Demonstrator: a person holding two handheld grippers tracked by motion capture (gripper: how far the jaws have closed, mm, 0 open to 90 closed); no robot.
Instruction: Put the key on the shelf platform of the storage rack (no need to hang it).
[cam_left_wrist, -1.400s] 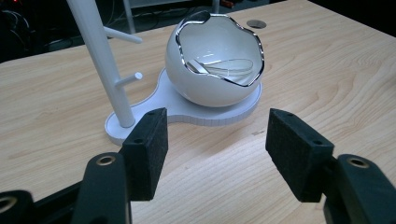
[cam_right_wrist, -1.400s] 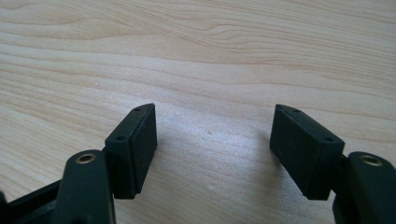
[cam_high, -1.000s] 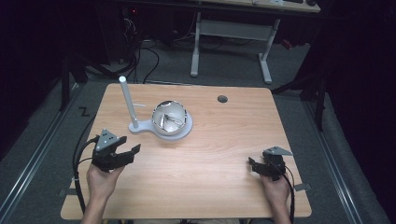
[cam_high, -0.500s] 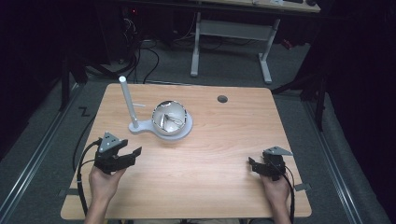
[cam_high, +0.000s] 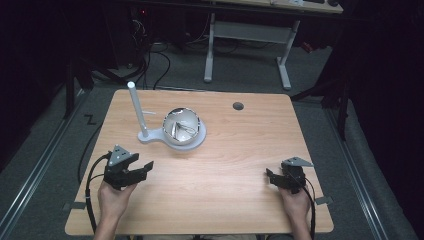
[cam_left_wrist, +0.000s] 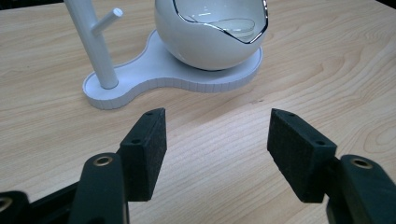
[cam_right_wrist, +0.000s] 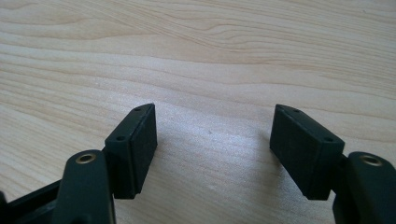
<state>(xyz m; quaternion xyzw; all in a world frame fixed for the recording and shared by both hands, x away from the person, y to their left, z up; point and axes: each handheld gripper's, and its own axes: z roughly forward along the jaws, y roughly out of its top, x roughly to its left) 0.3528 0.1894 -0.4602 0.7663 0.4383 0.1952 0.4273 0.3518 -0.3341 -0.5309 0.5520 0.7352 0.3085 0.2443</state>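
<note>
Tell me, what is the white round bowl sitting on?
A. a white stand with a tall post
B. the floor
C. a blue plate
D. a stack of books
A: the white bowl rests on the wide end of a flat white stand, and a tall post with a small peg rises from the stand's narrow end.

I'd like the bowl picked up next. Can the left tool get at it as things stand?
Probably yes. The left tool is open and faces the bowl, with only bare table between them. The post stands on the base to one side, off the straight path.
</note>
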